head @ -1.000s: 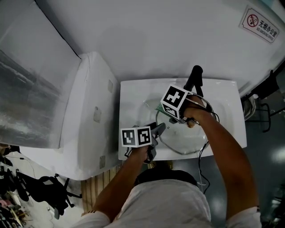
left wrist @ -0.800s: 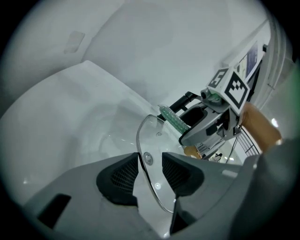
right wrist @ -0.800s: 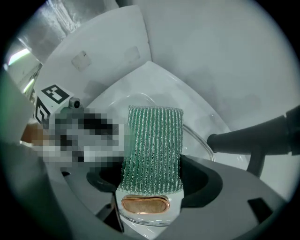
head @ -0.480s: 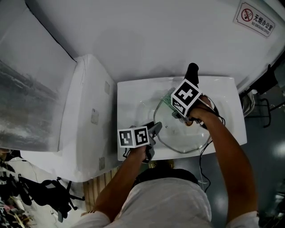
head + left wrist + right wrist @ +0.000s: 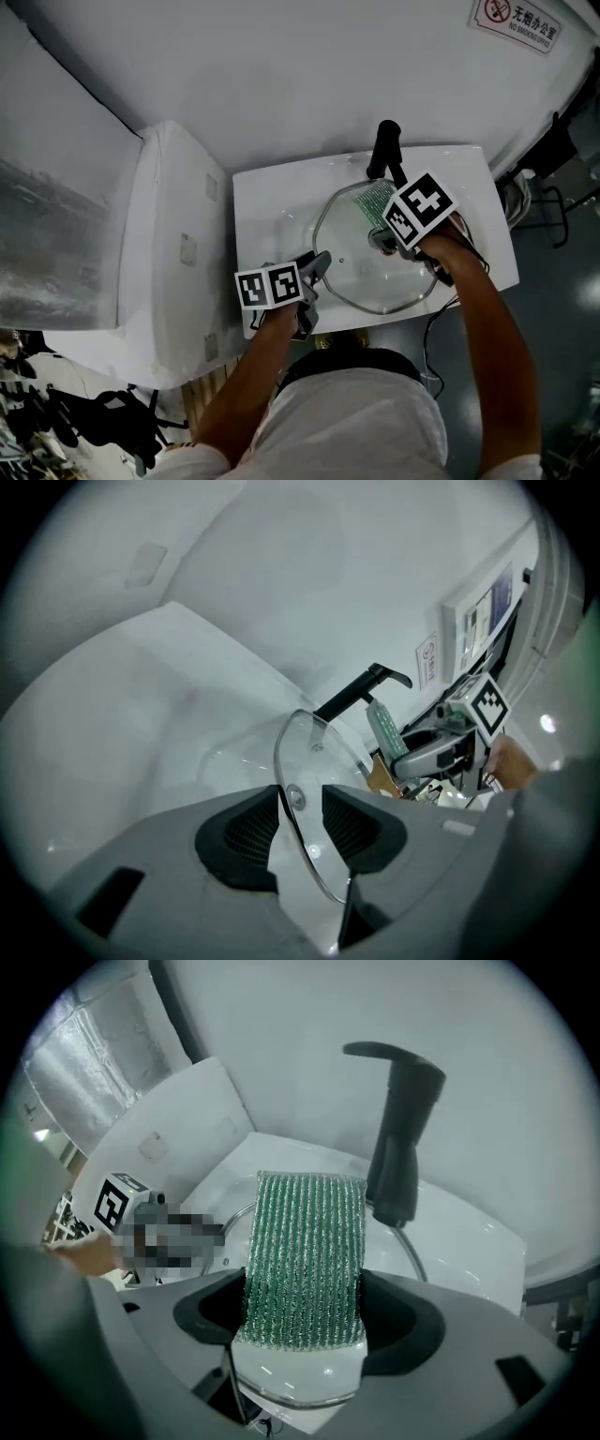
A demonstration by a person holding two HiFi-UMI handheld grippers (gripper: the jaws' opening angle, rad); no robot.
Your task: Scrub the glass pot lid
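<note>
One glass lid (image 5: pixel 367 274), rim between closing left fingers (image 5: pixel 246 834) (head view hides this), right fingers (image 5: pixel 212 1314) clamping scourer (image 5: pixel 305 1251).

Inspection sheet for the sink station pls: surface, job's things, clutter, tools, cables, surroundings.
Surface: white sink, black faucet at its back edge.
Job's things: glass lid in the basin; green pad over its far part, contact unclear.
Clutter: nothing seen.
Tools: left tool closing round the lid's rim, a gap shows beside the rim; right tool shut on the pad.
Cables: black cable hangs at the sink's front right.
Surroundings: white wall, no-smoking sign, white cabinet left of the sink.
</note>
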